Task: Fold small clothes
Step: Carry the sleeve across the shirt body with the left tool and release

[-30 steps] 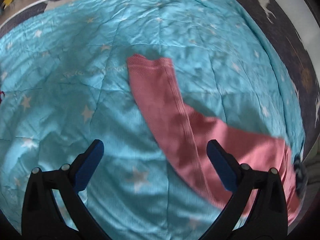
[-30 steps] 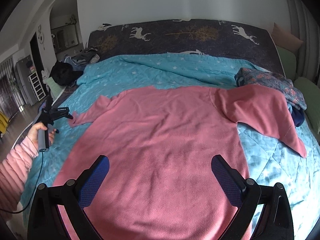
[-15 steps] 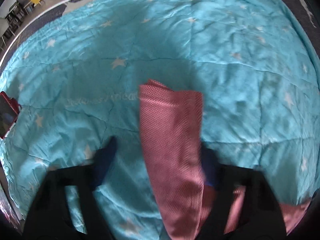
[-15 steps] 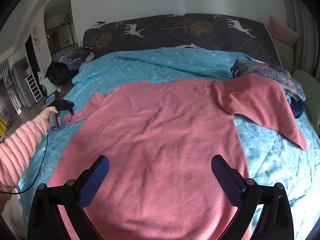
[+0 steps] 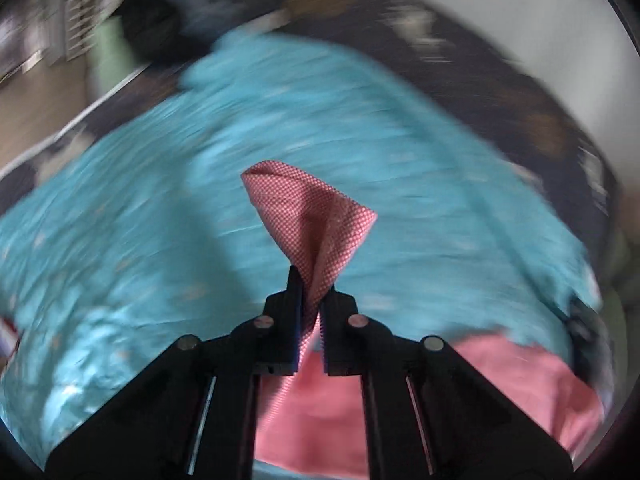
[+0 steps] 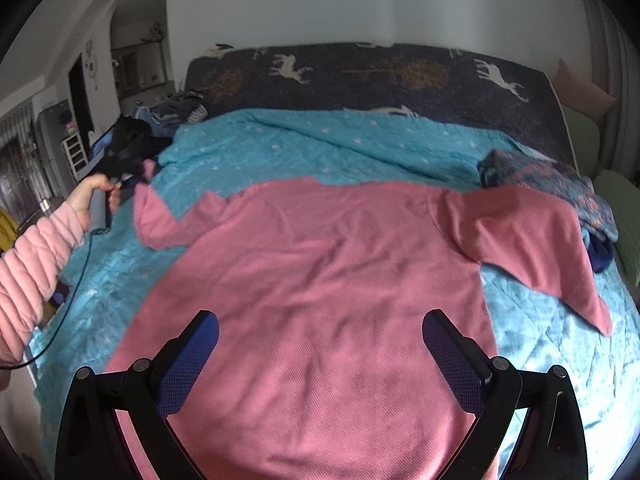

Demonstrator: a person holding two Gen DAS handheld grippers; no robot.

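Observation:
A pink long-sleeved shirt lies spread flat on a turquoise star quilt. My left gripper is shut on the cuff of the shirt's left sleeve, which sticks up between the fingers above the quilt. In the right wrist view the left gripper shows at the far left, lifting that sleeve. My right gripper is open and empty, hovering over the shirt's lower body. The right sleeve lies angled out to the right.
A dark floral garment lies bunched at the right edge of the bed. A dark deer-print blanket covers the head of the bed. Dark clothes are piled at the far left corner. Green cushions sit at the right.
My left gripper has closed on the left sleeve cuff and lifted it off the quilt, swinging fast. My right gripper has stayed open over the shirt.

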